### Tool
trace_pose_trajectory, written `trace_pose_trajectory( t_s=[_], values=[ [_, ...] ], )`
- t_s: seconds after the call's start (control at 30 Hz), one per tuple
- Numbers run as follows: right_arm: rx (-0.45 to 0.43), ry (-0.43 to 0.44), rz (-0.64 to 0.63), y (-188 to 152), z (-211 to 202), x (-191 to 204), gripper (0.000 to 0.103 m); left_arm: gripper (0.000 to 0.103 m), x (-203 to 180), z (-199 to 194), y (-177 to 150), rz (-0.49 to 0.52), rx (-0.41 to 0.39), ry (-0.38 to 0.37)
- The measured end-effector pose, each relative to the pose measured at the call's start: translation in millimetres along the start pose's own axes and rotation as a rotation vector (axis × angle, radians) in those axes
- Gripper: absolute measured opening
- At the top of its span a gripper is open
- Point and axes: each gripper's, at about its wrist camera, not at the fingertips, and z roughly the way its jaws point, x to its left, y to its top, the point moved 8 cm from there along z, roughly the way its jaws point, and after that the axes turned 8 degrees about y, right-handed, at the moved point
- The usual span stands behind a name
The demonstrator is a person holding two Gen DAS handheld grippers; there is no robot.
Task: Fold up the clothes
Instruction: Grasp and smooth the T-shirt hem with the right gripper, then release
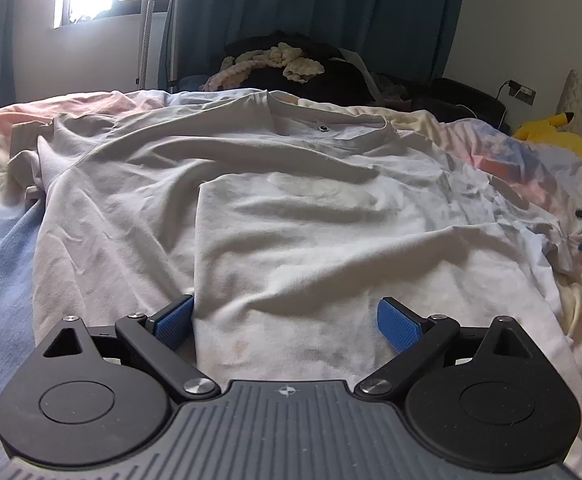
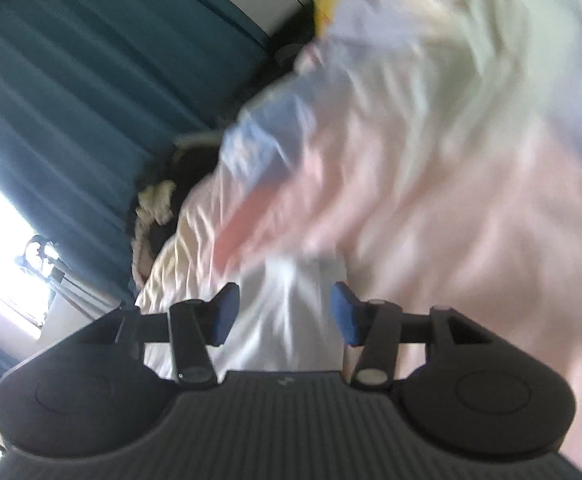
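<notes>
The left claw (image 1: 287, 322) stands wide open, its blue pads (image 1: 397, 328) spread over the near hem of the white T-shirt (image 1: 291, 200), gripping nothing. The shirt lies spread on the bed (image 1: 3, 240), collar away from us, one side folded inward. The right claw (image 2: 281, 312) is about half open with white cloth between its pads, not pinched; that view is blurred. Beyond hang teal curtains (image 1: 371, 20).

A pastel pink-and-blue crumpled bedsheet (image 1: 3, 248) fills the view. At twelve o'clock hang teal pleated curtains (image 1: 331, 8); below them, a cream knitted blanket (image 1: 287, 60). At three o'clock lies a yellow plush toy (image 1: 551, 132).
</notes>
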Motion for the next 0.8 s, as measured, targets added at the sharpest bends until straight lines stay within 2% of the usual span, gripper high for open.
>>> trace_pose_trajectory(
  t_s=[0.07, 0.17, 0.27, 0.4, 0.43, 0.5, 0.53, 0.6, 0.67, 0.73, 0.8],
  values=[
    [0.036, -0.016, 0.060, -19.0, -10.5, 2.8, 0.053, 0.097, 2.2, -4.1, 0.2, -0.013, 0.002, -0.009],
    [0.070, -0.038, 0.083, -41.6, -26.0, 9.3, 0.052, 0.097, 5.6, -10.4, 1.5, -0.030, -0.001, -0.016],
    [0.054, -0.089, 0.049, -43.0, -32.7, 12.3, 0.053, 0.097, 8.2, -14.4, 3.1, -0.035, -0.009, -0.016],
    [0.074, -0.105, 0.031, -38.6, -15.7, 2.2, 0.052, 0.097, 11.8, -14.1, 4.4, -0.058, 0.001, -0.014],
    [0.080, -0.109, 0.027, -37.5, -11.2, -0.5, 0.049, 0.097, 12.0, -13.4, 4.6, -0.062, 0.004, -0.016],
    [0.108, -0.095, 0.033, -39.9, 0.3, -5.2, 0.028, 0.097, 11.8, -12.3, 4.5, -0.057, 0.005, -0.009],
    [0.122, -0.083, 0.044, -42.0, 4.0, -7.3, 0.009, 0.097, 11.4, -11.7, 4.2, -0.052, 0.007, -0.006],
    [0.103, -0.069, 0.041, -40.3, 3.0, -4.1, 0.005, 0.097, 9.8, -10.2, 3.3, -0.045, 0.011, -0.007],
    [0.036, -0.072, -0.051, -31.5, -6.2, 12.0, 0.003, 0.097, 7.4, -8.6, 2.3, -0.032, 0.013, -0.009],
    [-0.035, -0.104, -0.199, -18.1, -16.2, 34.2, 0.002, 0.097, 5.4, -7.6, 1.1, -0.018, 0.014, -0.010],
    [-0.070, -0.134, -0.285, -6.8, -20.6, 43.5, 0.002, 0.097, 3.9, -6.2, -0.3, -0.003, 0.014, -0.011]
  ],
)
